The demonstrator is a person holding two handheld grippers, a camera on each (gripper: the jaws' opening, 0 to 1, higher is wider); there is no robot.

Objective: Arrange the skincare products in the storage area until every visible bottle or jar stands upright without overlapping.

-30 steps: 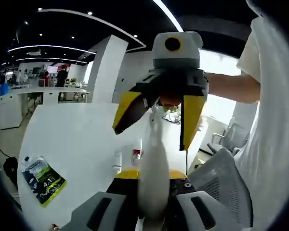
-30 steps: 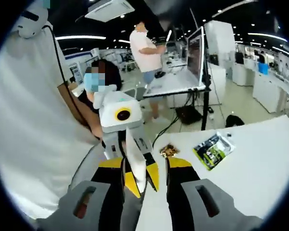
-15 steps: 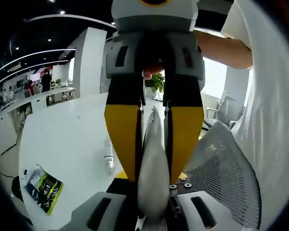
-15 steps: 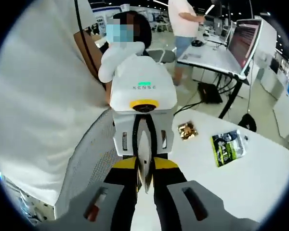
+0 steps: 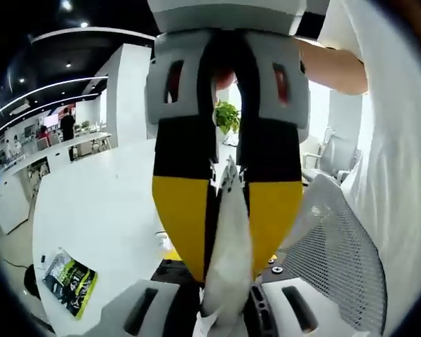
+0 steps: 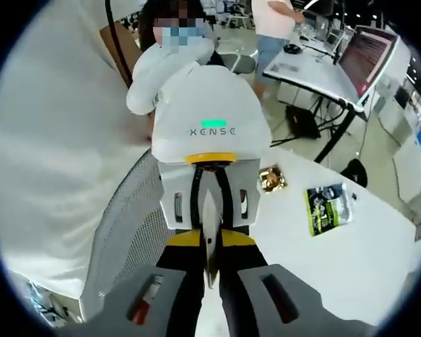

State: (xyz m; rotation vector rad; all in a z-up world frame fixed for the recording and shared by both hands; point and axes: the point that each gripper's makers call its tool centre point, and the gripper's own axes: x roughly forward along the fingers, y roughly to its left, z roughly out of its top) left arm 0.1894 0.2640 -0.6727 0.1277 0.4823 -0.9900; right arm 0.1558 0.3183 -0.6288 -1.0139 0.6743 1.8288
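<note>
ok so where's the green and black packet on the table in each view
Left gripper view: green and black packet lies lower left on the white table.
Right gripper view: it lies right of centre, beyond the gold wrapper.
Shared landmark: the mesh chair back.

Right gripper [image 6: 209,270] rose from the bottom edge, fingers [image 6: 184,281] drawn together on the near end of a thin white tube [image 6: 209,232]. Left gripper [image 6: 209,203] faced it head-on, white housing above, yellow-and-black fingers pressed on the tube's far end. White tabletop [image 6: 337,260] to the right carried a green-and-black packet [image 6: 328,208] and a small gold wrapper [image 6: 271,179], well apart. Grey mesh chair back [image 6: 130,225] at left, beside a white sleeve [image 6: 56,140].
</note>
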